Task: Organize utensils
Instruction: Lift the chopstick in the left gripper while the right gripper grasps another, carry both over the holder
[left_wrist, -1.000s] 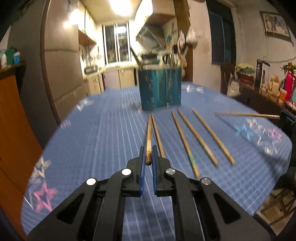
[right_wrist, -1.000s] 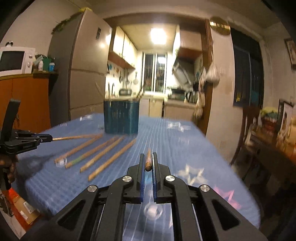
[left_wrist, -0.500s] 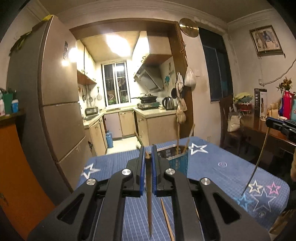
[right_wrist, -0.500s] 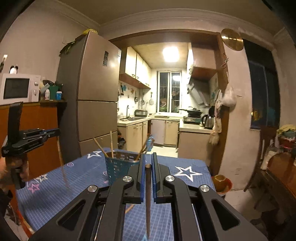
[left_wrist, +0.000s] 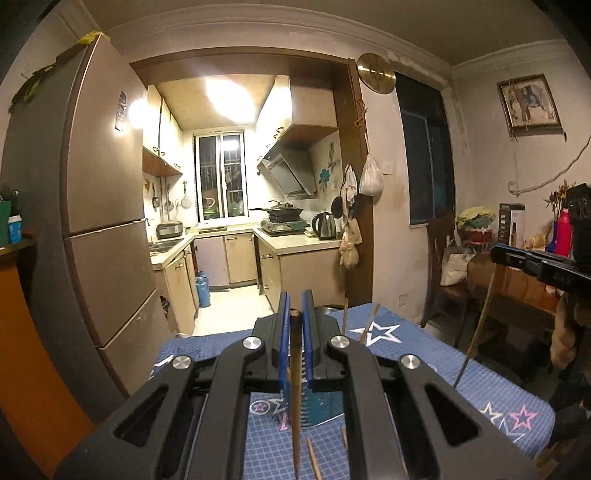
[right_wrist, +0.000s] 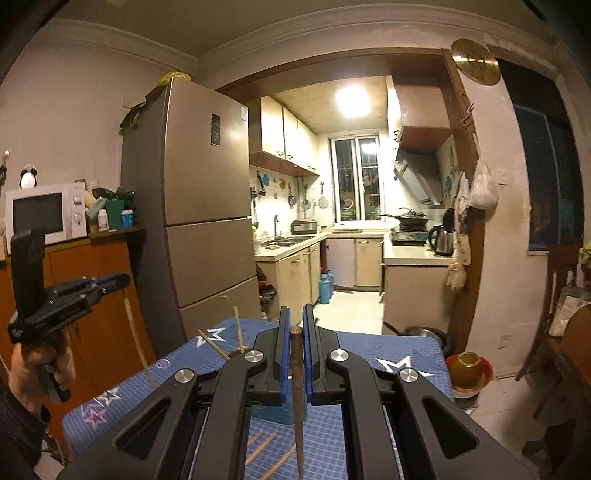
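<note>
Wooden chopstick (left_wrist: 295, 387) pinched by its thick end in the left gripper (left_wrist: 294, 301), jaws nearly together on it, thin end hanging straight down below the fingers. Same on the other side: right gripper (right_wrist: 293, 314) clamped narrow on a second chopstick (right_wrist: 297, 398), likewise dangling tip-down. Blue holder (left_wrist: 327, 410) just below and ahead of both grippers, mostly behind the left one's frame, with a few sticks (left_wrist: 345, 314) already poking up past the jaws. More loose chopsticks (right_wrist: 263, 448) flat on the blue cloth (left_wrist: 461, 376) under the right gripper, nearer than the holder.

Risks, as judged: held only at the very top, so liable to swing or pivot between the pads during any quick move, and then to miss the holder's mouth or strike its rim. Could also jam against the sticks leaning inside and tip the holder over, if as light as it looks. With both grippers heading for one opening, could knock together or cross sticks. Released too high, likely to bounce out onto the cloth or off the table edge.

Hard to make out: holder's mouth and rim hidden behind the gripper bodies in both views; lower tip of each held stick lost near the bottom edge; number of sticks left on the cloth not countable; depth between tips and holder unclear through the fisheye bend.
</note>
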